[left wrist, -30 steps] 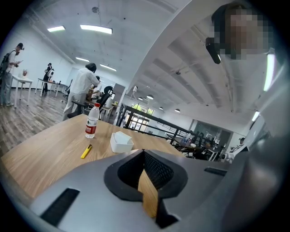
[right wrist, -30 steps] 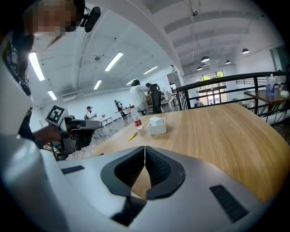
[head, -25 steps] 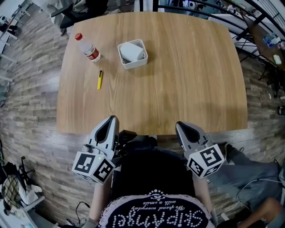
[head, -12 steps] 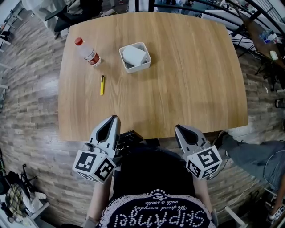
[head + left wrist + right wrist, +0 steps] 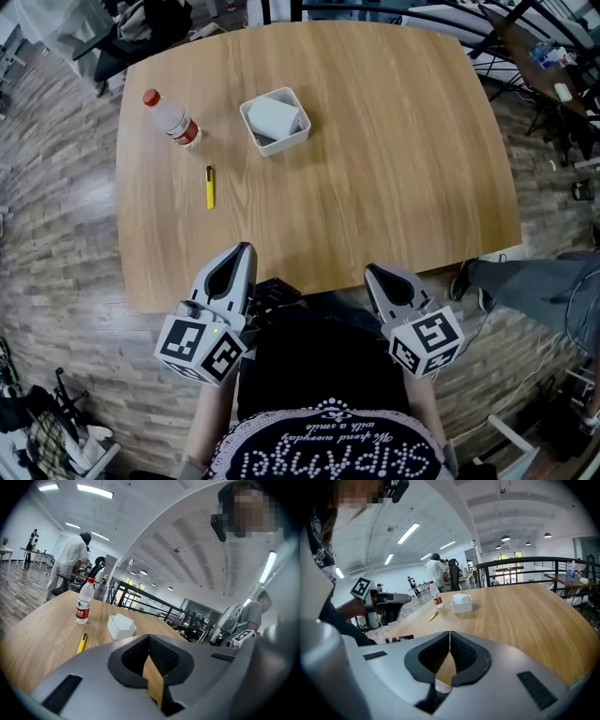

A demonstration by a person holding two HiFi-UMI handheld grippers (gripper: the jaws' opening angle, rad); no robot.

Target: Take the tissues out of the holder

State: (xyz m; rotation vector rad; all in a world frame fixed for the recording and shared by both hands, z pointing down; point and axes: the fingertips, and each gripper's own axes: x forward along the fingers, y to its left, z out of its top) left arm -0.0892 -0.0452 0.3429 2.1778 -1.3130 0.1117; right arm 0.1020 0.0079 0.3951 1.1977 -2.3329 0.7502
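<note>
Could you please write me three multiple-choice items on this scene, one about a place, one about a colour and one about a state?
1. Where does the yellow pen lie?
A. On a chair
B. On the table, nearer the person than the bottle
C. On the floor

2. What colour is the bottle's cap?
A. Blue
B. Red
C. Green

3. How does the right gripper stand?
A. Shut, with nothing held
B. Shut on the pen
C. Wide open

Answers:
1 B: the head view shows the pen on the wood, below the bottle in the picture.
2 B: the cap shows red in the head view.
3 A: the right gripper view shows the jaws together, with only the table beyond them.
</note>
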